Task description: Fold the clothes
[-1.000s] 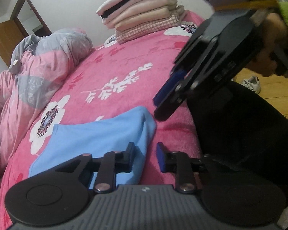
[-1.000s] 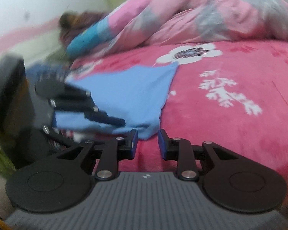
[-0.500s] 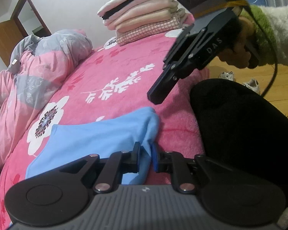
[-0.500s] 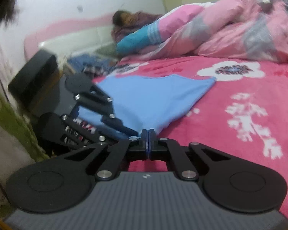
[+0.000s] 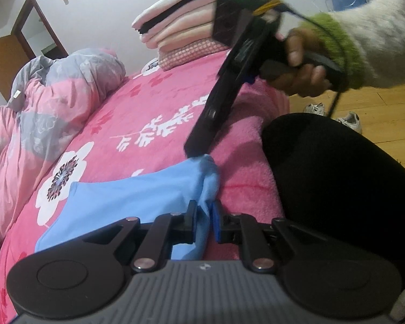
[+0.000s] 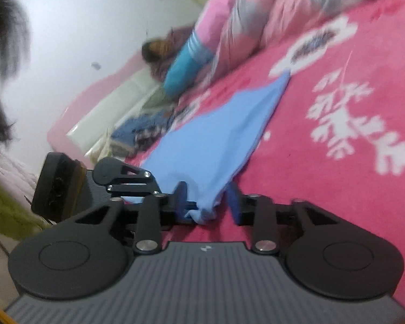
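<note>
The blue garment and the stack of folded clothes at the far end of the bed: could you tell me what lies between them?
In the left wrist view, only bare pink flowered bedspread lies between the blue garment and the folded stack; the right tool hangs above that stretch.

Garment (image 5: 127, 197) flat on bed (image 5: 159, 102), near edge. Left gripper (image 5: 203, 222) at its near corner, right gripper (image 6: 206, 202) at adjacent corner. Quilt (image 5: 54, 102) heaped along far side; folded stack (image 5: 181, 27) at bed's end.
</note>
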Demonstrator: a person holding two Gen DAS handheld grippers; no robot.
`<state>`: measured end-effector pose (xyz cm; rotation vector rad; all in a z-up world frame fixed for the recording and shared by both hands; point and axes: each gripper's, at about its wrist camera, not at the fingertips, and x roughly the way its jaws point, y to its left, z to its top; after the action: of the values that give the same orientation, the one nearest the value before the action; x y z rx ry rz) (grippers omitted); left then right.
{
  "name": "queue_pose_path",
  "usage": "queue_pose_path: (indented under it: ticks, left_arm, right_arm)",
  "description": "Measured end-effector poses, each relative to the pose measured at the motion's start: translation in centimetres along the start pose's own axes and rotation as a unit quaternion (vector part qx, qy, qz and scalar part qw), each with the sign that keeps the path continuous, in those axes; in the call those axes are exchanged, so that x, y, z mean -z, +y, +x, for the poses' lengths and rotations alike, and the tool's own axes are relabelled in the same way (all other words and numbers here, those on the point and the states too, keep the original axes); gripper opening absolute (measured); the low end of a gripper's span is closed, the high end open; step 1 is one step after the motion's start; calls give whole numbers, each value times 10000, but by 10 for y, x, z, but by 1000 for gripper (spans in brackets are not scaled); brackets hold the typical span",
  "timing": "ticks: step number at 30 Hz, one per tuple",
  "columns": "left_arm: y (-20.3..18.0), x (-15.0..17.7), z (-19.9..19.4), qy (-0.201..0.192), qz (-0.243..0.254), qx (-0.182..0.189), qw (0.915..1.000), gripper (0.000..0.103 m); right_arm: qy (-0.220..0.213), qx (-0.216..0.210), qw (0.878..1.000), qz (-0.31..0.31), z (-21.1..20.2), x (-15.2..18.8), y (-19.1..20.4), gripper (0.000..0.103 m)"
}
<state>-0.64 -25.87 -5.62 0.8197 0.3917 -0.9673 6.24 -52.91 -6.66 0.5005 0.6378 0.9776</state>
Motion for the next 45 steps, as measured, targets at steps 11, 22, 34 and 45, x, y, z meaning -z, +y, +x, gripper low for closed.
queue_pose_path:
  ticks: [11,22,34,45]
  left_arm:
    - [1,3,-4,-157,-225,203,9994,16]
    - [9,11,-3,-309,-810,596,9944,25]
    - [24,22,-13,-472,-1785,923,9785,32]
    - [62,74,-83,-400,-3626,72,9311,41]
  right_arm:
    - [294,-26,9995,-98,3,-15,-6,4]
    - [905,311,9940,-537,6,-20,8,2]
    - [1119,298,9851,-1275,32,-25,42,5]
    - [554,1049,9895,-831,23,-19,42,6]
